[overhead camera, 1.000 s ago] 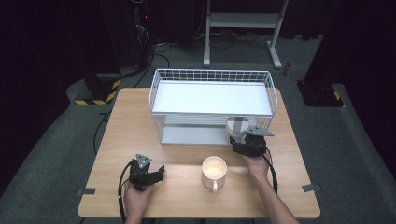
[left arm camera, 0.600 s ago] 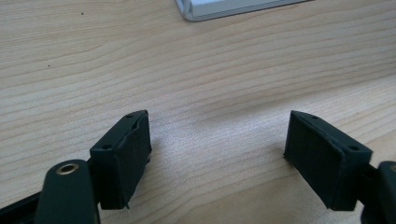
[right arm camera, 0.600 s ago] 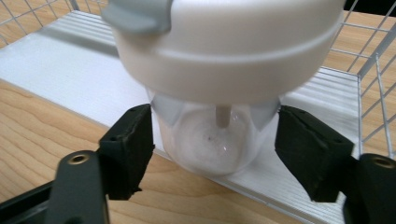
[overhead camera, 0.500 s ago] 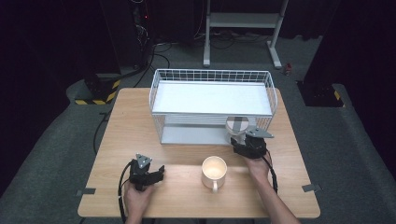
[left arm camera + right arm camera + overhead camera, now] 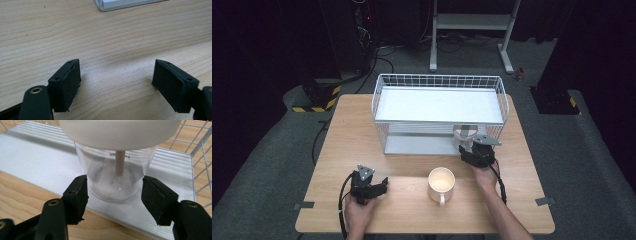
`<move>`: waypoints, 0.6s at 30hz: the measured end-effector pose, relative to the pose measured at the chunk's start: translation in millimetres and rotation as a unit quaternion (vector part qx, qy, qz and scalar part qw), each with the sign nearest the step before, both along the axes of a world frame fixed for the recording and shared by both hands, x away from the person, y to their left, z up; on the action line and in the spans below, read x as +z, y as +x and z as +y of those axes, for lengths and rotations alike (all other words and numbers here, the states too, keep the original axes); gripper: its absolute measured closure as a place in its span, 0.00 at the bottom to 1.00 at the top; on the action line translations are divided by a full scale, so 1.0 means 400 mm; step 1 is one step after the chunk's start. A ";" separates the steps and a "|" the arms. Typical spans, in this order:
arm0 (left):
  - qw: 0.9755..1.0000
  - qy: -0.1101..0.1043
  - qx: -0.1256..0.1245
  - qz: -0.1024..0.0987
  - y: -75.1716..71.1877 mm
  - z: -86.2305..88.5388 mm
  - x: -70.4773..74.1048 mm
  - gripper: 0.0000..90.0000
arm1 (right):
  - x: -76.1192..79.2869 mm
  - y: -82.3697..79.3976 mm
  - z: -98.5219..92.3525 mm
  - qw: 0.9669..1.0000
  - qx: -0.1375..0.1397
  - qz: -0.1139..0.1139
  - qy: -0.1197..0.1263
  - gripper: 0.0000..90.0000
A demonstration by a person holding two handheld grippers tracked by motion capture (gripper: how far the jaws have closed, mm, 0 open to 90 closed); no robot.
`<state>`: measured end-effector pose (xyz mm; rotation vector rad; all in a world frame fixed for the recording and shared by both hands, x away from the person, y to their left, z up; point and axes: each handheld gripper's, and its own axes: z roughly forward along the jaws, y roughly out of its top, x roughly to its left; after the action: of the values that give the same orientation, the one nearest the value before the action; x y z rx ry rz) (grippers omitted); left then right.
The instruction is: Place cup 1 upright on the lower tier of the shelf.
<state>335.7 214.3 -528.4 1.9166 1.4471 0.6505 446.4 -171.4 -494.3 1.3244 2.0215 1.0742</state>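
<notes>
left gripper point(image 5: 116, 82): jaws wide apart, holding nothing, near worktop's front-left | right gripper point(image 5: 115, 200): jaws spread around clear plastic cup point(image 5: 115, 177), apparently not gripping, at white wire rack's point(image 5: 439, 80) front-right corner

Grey carpet point(image 5: 572, 150) is lying around the wooden table point(image 5: 347, 135); a white metal stand point(image 5: 472, 22) is standing behind in darkness.

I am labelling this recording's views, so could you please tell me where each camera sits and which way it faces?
High view: fixed above the person's side, looking forward and down on the table; forearms, left gripper and right gripper show.
Left gripper view: rides the left gripper, looking down at bare wood; open jaws show.
Right gripper view: rides the right gripper, facing a clear cup on the rack's lower shelf; jaws flank it.
Shared: high and right gripper views both show the wire rack.
</notes>
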 end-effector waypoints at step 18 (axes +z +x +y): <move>1.000 0.001 -0.001 -0.001 0.000 0.001 0.000 0.26 | -0.013 0.048 0.026 1.000 -0.018 0.016 -0.015 0.56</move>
<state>335.9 214.8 -528.3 1.9179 1.4436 0.6522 465.4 -160.8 -499.7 1.3643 2.0211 1.0096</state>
